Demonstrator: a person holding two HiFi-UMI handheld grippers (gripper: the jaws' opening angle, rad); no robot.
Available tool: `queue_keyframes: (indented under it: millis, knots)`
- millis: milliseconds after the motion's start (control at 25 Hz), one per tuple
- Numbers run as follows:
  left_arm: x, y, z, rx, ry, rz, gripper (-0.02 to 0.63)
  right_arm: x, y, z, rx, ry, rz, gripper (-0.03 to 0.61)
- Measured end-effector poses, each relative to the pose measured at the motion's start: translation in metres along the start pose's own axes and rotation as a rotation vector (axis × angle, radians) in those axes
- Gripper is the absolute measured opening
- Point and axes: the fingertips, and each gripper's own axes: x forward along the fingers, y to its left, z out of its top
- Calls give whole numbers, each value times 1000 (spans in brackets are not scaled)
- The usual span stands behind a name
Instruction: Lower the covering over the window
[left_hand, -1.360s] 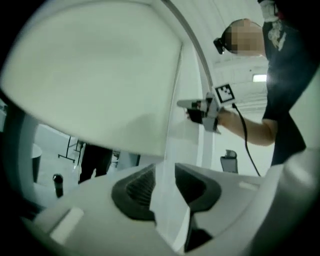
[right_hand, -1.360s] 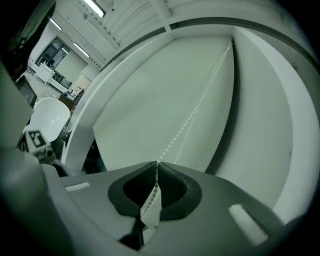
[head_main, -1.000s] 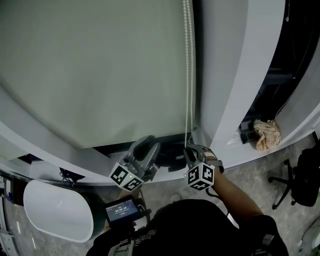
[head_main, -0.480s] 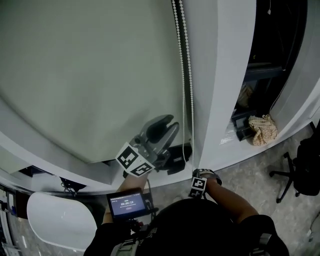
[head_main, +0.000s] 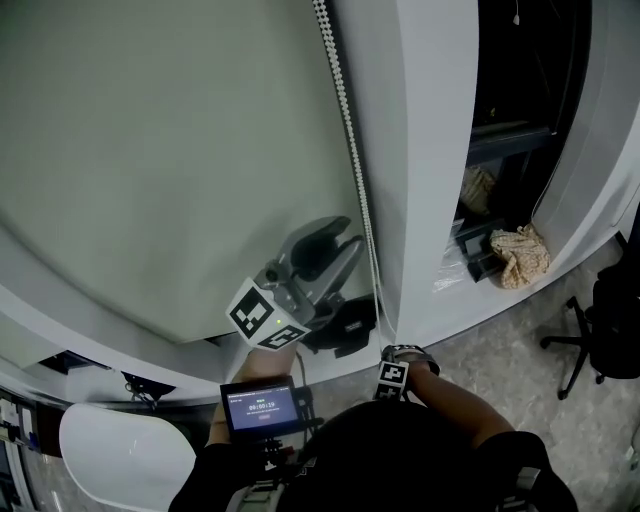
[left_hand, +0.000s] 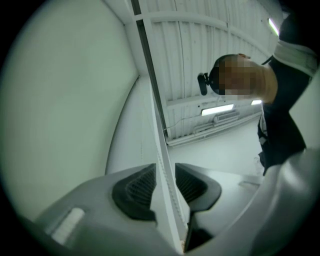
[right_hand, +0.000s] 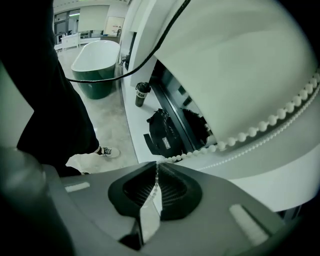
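Note:
The pale green roller blind (head_main: 150, 150) covers most of the window, its hem close above the sill. A white bead chain (head_main: 345, 120) hangs along its right edge. My left gripper (head_main: 335, 240) is raised beside the chain. Its jaws are opening, and the chain (left_hand: 169, 192) runs between the pads without being pressed. My right gripper (head_main: 400, 355) is low near the sill, partly hidden by the person's arm. In the right gripper view it (right_hand: 156, 182) is shut on the chain (right_hand: 260, 126), which leads up past the blind (right_hand: 240, 65).
A black bag (head_main: 345, 325) lies on the sill under the blind. A white bathtub (head_main: 120, 460) stands lower left, with a cup (right_hand: 142, 94) near it. A crumpled cloth (head_main: 520, 255) and an office chair (head_main: 610, 320) are at the right.
My right gripper has gone down with the chain. My left gripper has risen along the chain. The blind's hem stands lower, closer to the sill.

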Motion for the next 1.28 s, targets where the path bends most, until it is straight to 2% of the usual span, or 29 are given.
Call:
queue_keyframes:
  millis: [160, 280, 360, 480, 560, 640, 720, 800, 840, 920, 1000, 1080, 1120, 1200, 1280]
  knots:
    - [14, 4, 24, 35, -43, -9, 112, 5, -2, 7, -45, 16, -2, 17]
    - [25, 14, 29, 38, -54, 19, 114, 9, -4, 12, -85, 22, -9, 17]
    - [30, 24, 30, 3, -61, 42, 117, 9, -1, 17, -102, 19, -8, 17]
    - [32, 34, 33, -91, -68, 35, 115, 7, 5, 25, -99, 13, -1, 17]
    - [33, 37, 33, -125, -50, 27, 19, 7, 3, 23, -84, 12, 0, 17]
    - [34, 38, 31, -122, -31, 33, 14, 7, 0, 18, -38, 6, 5, 18]
    - [33, 39, 32, -79, -19, 50, 12, 6, -5, 11, 48, -14, -1, 20]
    - [27, 41, 30, 3, 9, 86, 12, 0, -10, 0, 187, -48, -19, 23]
    - [23, 43, 25, 60, 52, 107, 12, -6, -12, -6, 284, -75, -26, 23]
    - [11, 45, -5, 183, 193, 132, 12, -23, -22, -20, 528, -162, -39, 41]
    - [-4, 43, -49, 248, 319, 127, 12, -48, -42, -34, 792, -290, -62, 66]
    - [-19, 38, -83, 212, 351, 132, 12, -81, -68, -41, 1016, -459, -80, 71]
    - [-25, 34, -99, 181, 356, 141, 12, -100, -83, -42, 1094, -558, -84, 69]
    - [-40, 26, -136, 160, 401, 157, 12, -145, -114, -37, 1179, -763, -103, 67]
    - [-58, 11, -174, 146, 468, 153, 12, -201, -144, -24, 1197, -943, -151, 67]
